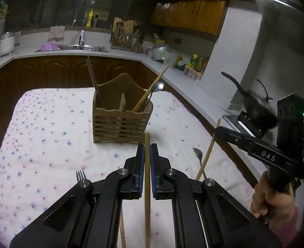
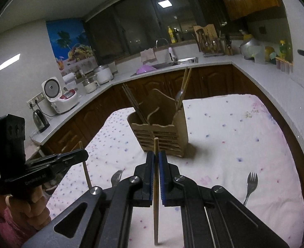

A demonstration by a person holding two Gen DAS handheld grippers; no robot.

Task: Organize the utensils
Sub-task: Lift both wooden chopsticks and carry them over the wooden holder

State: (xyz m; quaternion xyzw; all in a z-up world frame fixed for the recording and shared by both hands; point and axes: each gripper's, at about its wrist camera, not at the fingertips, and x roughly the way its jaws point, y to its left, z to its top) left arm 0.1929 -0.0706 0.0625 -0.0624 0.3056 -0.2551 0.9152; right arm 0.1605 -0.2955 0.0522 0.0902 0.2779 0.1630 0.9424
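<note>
Chopsticks fill both tongs. The left tongs (image 1: 147,150) are nearly closed, their blue pads pinched on a pale wooden chopstick (image 1: 147,186) that runs straight up between the jaws, its blunt tip standing just clear of them and short of the wooden caddy (image 1: 121,122). The right tongs (image 2: 156,157) are closed the same way on a second chopstick (image 2: 156,196), its tip also poking out just ahead of the pads, on the near side of the caddy. In the left wrist view the right tongs appear to the caddy's right, gripped by a hand (image 1: 273,198) with a pink sleeve.

On the flowered cloth (image 1: 38,134) over the worktop, nearer than the caddy, lie the loose pieces: a fork (image 1: 80,175) to the caddy's near left, a spoon (image 1: 198,155) to its near right, and in the right wrist view a spork-like fork (image 2: 251,184) well to the caddy's right.

The caddy stands upright in the middle of the cloth, slatted at the front, with a taller curved back and dividers. Its left compartment holds dark chopsticks (image 1: 94,82) leaning left; its right compartment holds pale chopsticks (image 1: 152,88) and a metal spoon (image 1: 159,86) leaning right.

Beyond the caddy runs a white counter (image 1: 119,53) with a sink (image 1: 79,47).
</note>
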